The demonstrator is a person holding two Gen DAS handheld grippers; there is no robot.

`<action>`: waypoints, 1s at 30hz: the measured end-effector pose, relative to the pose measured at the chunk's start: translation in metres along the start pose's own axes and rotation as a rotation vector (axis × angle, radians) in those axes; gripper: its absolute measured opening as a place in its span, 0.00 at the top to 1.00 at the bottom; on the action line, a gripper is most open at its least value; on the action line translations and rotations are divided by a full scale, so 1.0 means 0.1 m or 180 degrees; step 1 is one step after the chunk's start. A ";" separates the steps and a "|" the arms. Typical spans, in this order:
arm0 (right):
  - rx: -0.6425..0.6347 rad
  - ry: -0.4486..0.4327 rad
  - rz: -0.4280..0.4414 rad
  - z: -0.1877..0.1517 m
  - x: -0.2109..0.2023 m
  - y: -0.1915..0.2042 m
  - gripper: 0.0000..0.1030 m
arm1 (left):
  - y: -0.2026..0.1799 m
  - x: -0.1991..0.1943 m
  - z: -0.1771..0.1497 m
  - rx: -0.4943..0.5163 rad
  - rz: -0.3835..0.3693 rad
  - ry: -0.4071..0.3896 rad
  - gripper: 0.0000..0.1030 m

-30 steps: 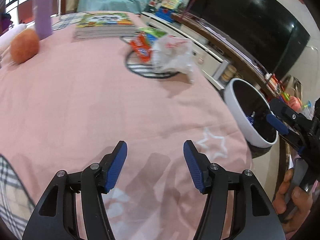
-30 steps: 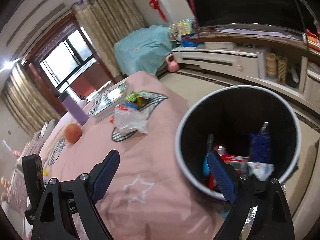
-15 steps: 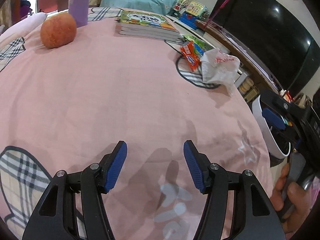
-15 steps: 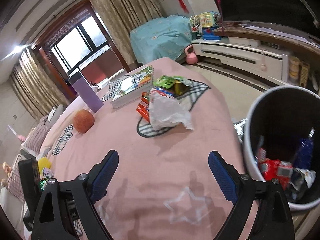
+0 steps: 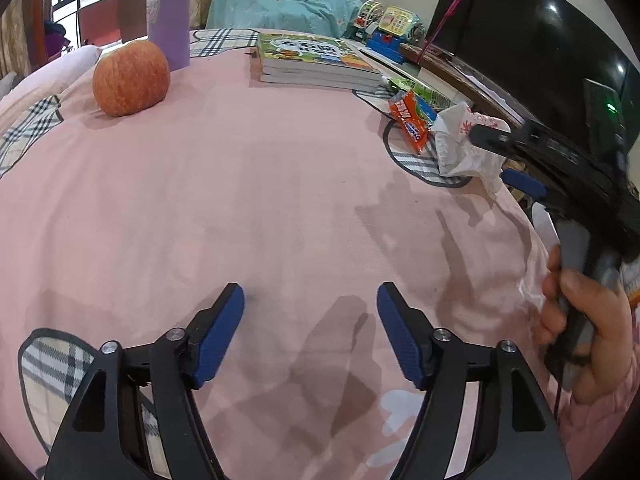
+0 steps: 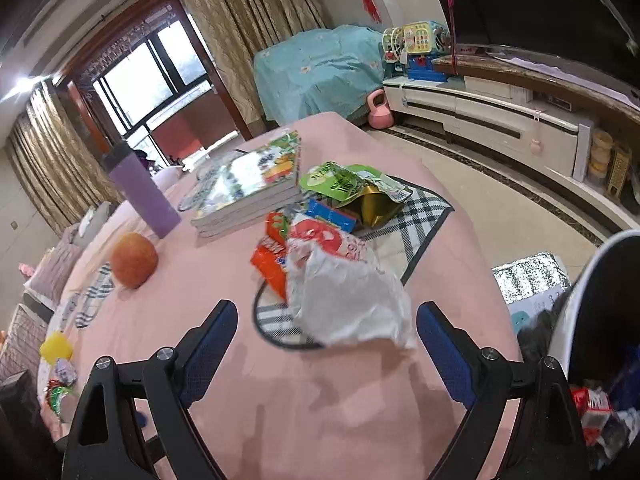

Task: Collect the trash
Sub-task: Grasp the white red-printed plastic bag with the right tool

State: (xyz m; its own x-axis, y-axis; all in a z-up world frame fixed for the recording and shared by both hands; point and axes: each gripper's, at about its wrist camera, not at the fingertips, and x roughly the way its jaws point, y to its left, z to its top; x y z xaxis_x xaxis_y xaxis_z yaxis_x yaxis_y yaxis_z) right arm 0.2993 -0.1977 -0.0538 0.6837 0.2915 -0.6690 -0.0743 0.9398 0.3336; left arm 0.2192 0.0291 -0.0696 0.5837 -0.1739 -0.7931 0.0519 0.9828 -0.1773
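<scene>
Pink surface [image 6: 360,420] carries books, an apple, a purple bottle and a heap of wrappers; bin [image 6: 580,320] stands off its right edge, already holding trash. Nearest wrapper is the crumpled white plastic bag [image 6: 344,296], lying directly ahead of the right tool [image 6: 326,354], its bulk between the lines of the two spread fingers, nothing gripped. Orange packet [image 6: 268,266] lies just behind the bag, touching it. Left tool [image 5: 310,334], jaws just widened and empty, hangs over bare cloth, well apart from the bag [image 5: 464,148]. Judgement: right tool is nearer and takes the bag.
</scene>
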 end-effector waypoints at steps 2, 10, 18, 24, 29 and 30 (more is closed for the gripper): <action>-0.0022 0.0044 -0.0041 0.02 0.10 -0.03 0.20 | -0.02 0.01 -0.02 0.0052 0.0027 -0.0026 0.27; -0.0040 -0.0206 0.0116 0.09 -0.11 0.02 0.83 | -0.08 0.04 -0.05 0.0172 0.0026 -0.0053 0.15; -0.0010 -0.0119 0.0245 0.56 0.41 0.14 0.83 | -0.02 0.00 -0.05 0.0087 -0.0009 -0.0106 0.13; -0.0197 0.0306 0.0411 0.43 0.72 0.29 0.84 | 0.14 -0.04 -0.03 -0.0227 -0.0089 -0.0170 0.13; -0.0198 0.0324 0.0667 0.17 0.36 0.34 0.84 | 0.15 0.01 0.09 -0.0302 -0.0083 -0.0103 0.13; -0.0165 0.0279 0.0691 0.13 0.24 0.32 0.84 | 0.14 0.03 0.13 -0.0313 -0.0090 -0.0087 0.13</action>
State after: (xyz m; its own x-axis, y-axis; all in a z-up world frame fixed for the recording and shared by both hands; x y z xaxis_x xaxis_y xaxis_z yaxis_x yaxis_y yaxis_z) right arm 0.3232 -0.1631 -0.0509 0.5822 0.4999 -0.6412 -0.2513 0.8607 0.4428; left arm 0.2325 0.0429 -0.0668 0.6051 -0.1983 -0.7710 -0.0103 0.9664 -0.2567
